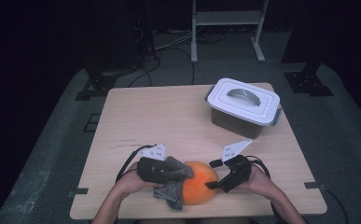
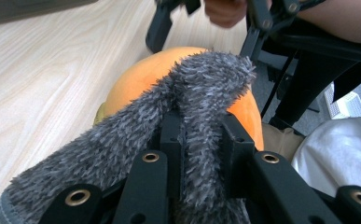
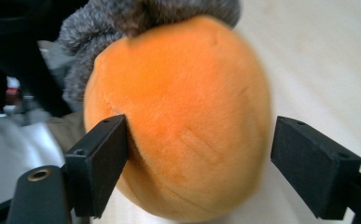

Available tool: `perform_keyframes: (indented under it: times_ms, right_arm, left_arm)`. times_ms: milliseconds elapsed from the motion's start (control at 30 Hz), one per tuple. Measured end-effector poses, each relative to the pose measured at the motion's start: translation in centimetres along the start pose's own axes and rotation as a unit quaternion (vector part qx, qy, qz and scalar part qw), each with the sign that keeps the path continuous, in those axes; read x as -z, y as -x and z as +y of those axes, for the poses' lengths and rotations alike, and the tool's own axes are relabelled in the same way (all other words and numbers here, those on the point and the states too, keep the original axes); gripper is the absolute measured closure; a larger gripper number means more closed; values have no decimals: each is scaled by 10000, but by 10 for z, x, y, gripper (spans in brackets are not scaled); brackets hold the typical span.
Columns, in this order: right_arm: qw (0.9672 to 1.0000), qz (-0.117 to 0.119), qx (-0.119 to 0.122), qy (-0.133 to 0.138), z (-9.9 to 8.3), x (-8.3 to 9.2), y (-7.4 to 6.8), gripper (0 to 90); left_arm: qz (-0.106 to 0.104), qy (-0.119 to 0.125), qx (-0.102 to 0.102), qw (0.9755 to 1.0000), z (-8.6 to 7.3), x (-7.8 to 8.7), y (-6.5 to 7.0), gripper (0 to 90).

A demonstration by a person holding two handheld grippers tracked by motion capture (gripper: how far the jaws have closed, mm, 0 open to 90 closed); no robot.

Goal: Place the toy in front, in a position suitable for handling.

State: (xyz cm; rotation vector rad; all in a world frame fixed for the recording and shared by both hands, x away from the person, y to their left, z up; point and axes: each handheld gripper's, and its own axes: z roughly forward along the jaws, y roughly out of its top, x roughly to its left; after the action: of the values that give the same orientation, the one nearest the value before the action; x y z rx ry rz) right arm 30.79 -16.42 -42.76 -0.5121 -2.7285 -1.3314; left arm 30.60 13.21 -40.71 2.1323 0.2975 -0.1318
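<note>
the orange plush ball (image 1: 199, 183) is sitting near the front edge of the wooden table (image 1: 169, 116), between our two hands, and we are working on it with a grey fuzzy cloth (image 1: 176, 179). we are clamping that cloth tightly in the left gripper (image 1: 162, 171), its jaws pinching a fold of the pile between them, and we are draping the rest of it over the top and the left flank of the ball, where it is touching the orange surface; a corner is hanging down toward the table edge. in the left gripper view the cloth (image 2: 187, 121) is lying across the ball (image 2: 141, 79) right in front of the jaws. we are holding the right gripper (image 1: 225, 175) at the ball's right side with its jaws spread wide on either side of it; in the right gripper view the ball (image 3: 183, 121) is sitting between them, the left jaw just at the plush and the right jaw standing clear of it, so this gripper is released, not gripping. a white-lidded plastic box (image 1: 243, 106) is standing well apart, at the far right of the table.
</note>
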Motion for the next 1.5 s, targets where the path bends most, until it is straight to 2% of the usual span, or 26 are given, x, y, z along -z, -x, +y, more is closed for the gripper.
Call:
perform_keyframes:
  times_ms: [33,67,133,200,267,367,500,700,800,900,1067,1167,1200,1333,1467,1500]
  right_arm:
    - [9999,114,-80,-42,-1,-4,0,189]
    - [9998,168,-121,-56,-1,-8,0,233]
    - [9999,26,103,-1,1,-7,-2,384]
    - [9993,-116,349,45,5,-3,-4,448]
    - [9974,-304,642,113,9,0,-4,473]
    - [9947,-502,870,198,14,3,-4,480]
    - [9919,-486,1152,199,17,2,-7,480]
    - [9949,-392,925,110,-3,8,4,481]
    - [9959,-385,814,106,-10,12,9,480]
    - [9966,-365,731,101,-11,12,11,472]
    - [9980,-375,492,140,-10,10,14,463]
    - [9982,-377,447,152,-10,9,15,463]
    - [9982,-376,449,150,-10,9,15,463]
    - [9979,-374,513,130,-12,11,14,465]
    - [9978,-378,534,127,-12,11,14,468]
    - [9977,-379,541,125,-12,11,14,469]
  left_arm:
    - [3,-12,-8,10000,0,0,0,744]
    - [39,-33,-27,10000,0,0,0,743]
    - [101,-1,-4,9999,1,4,-2,744]
    - [168,75,14,9998,4,9,-4,744]
    - [268,158,-32,9995,9,15,-6,744]
    - [276,292,-99,9991,18,19,-6,744]
    - [232,191,-130,9995,20,11,-9,743]
    - [235,119,179,9995,-4,5,-16,742]
    - [316,-25,270,9991,-14,6,-18,741]
    - [302,-16,310,9991,-19,7,-18,741]
    - [26,39,47,10000,-14,6,-6,742]
    - [-267,82,-103,9996,-9,-1,2,740]
    - [-288,26,-133,9995,-9,-4,4,738]
    - [-272,14,-113,9996,-12,-6,4,741]
    - [-41,-165,-58,9998,-18,2,-1,743]
    - [6,-131,28,9999,-20,3,-3,744]
